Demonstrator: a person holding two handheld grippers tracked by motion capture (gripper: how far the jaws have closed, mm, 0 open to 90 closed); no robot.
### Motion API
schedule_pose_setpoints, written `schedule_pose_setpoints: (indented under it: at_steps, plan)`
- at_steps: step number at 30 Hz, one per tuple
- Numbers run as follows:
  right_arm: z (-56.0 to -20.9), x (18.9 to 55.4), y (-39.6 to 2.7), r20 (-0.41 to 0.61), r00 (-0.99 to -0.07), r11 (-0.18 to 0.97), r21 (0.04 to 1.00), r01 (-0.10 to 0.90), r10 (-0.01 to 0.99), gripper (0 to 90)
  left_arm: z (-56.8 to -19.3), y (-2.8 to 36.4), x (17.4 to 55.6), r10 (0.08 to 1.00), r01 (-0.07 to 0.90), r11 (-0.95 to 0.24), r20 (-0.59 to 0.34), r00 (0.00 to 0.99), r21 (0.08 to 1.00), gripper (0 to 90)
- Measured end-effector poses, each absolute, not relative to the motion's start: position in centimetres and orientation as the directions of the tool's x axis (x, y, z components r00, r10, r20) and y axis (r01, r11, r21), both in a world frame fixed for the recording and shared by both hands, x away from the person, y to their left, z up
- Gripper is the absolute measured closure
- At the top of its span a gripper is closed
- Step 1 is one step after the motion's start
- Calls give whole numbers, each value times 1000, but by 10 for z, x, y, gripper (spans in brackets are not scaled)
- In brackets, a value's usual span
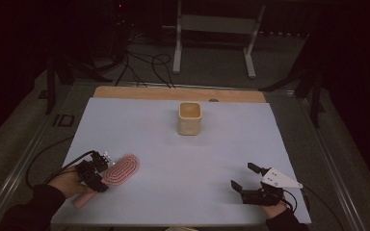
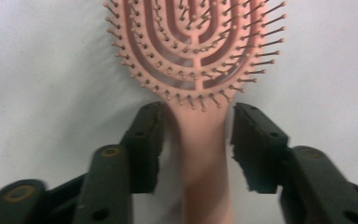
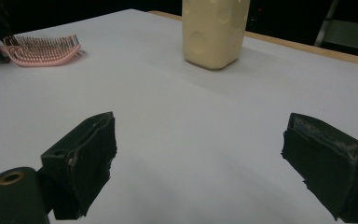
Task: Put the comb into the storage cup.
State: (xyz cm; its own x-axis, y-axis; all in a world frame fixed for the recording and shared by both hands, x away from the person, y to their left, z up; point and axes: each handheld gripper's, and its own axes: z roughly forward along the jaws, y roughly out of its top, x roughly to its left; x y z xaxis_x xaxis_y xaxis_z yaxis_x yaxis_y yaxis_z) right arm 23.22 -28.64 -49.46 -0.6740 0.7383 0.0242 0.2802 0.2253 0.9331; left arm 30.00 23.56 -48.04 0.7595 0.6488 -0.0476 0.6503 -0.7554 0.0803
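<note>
While bristles face up, hairbrush handle between left gripper jaws.

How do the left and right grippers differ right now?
The left gripper has its jaws on either side of the pink hairbrush handle, with a small gap showing on each side; the right gripper has jaws spread wide with nothing between them. The left sits at the table's near-left by the brush; the right at the near-right, pointing toward the cream container. Both are hand-held, low over the white table.
</note>
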Motion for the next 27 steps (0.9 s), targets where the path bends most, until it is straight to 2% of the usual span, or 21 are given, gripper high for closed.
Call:
schedule_pose_setpoints:
  at_steps: [8, 27]
  plan:
    - [-495, 233, -287, 26, -674, 225, 933, 282, 739, 95, -483, 233, 302, 650, 652, -754, -51, 758, 73, 642]
    - [-495, 232, -286, 21, -674, 227, 933, 278, 739, 95, -483, 233, 305, 681, 683, -728, -58, 730, 60, 704]
